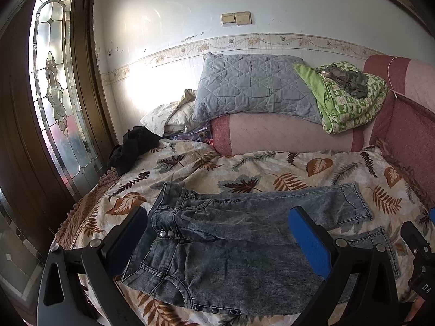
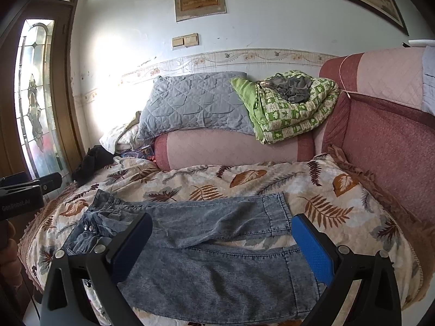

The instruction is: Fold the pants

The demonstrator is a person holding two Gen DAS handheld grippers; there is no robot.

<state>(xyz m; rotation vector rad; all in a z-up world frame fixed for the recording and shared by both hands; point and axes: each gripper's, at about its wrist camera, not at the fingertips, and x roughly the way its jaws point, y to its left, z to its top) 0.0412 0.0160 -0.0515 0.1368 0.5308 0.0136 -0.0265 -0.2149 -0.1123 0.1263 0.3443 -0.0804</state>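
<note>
Pants (image 1: 231,233) lie flat on the bed (image 1: 299,168), long axis crosswise, waist left, hems right. Left hand-held gripper (image 1: 217,233) and right hand-held gripper (image 2: 221,240) hover above them, fingers spread wide, holding nothing.

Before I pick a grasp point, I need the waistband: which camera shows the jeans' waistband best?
The left wrist view. There the jeans' waistband lies in full sight between the open fingers, metal snaps and pocket seams clear. In the right wrist view the waistband sits far left, foreshortened and partly hidden behind that gripper's near finger.
</note>
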